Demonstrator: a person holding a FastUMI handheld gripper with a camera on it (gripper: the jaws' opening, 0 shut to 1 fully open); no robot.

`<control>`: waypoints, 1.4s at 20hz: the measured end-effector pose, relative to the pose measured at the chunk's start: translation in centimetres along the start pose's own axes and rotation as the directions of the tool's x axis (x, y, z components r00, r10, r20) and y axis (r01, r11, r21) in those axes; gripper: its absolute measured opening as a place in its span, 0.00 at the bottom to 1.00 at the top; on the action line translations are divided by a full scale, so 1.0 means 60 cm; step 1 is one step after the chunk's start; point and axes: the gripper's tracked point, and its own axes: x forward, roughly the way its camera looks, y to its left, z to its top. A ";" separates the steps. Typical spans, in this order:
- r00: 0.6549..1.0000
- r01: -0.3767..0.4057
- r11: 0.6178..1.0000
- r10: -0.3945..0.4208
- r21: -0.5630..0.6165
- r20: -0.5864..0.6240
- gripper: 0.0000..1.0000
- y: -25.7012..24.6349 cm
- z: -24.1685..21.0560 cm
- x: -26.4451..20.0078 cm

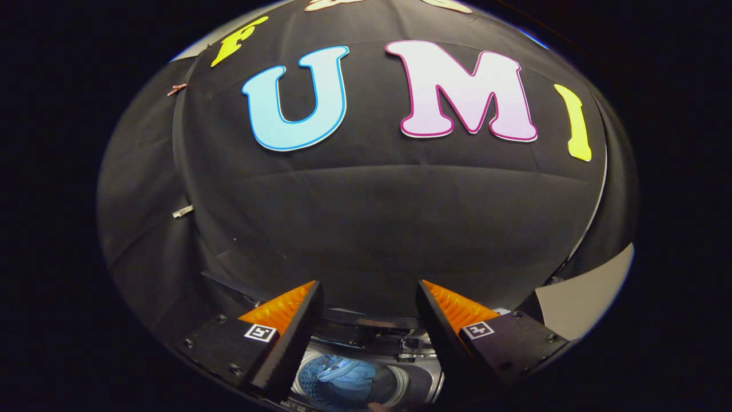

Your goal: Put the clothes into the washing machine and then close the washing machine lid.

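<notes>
**Laundry In, Lid Still Up**

The gripper hangs above the washing machine, fingers spread wide apart and holding nothing. One pale blue garment lies inside the drum, seen between the fingers. Loading looks finished; closing the raised lid, at the machine's rear edge, remains.

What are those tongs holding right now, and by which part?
Nothing. The tongs stand open with an empty gap between them; the blue clothes lie below in the washing machine drum.
</notes>
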 end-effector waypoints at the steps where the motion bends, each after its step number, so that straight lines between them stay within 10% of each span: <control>1: 1.000 -0.001 1.000 0.001 -0.001 -0.019 1.00 0.005 -0.009 -0.010; 14: 0.946 -0.060 0.997 0.040 -0.054 -0.322 0.98 0.045 -0.156 -0.062; 28: 0.950 -0.100 0.991 0.070 -0.084 -0.303 0.97 0.064 -0.159 -0.055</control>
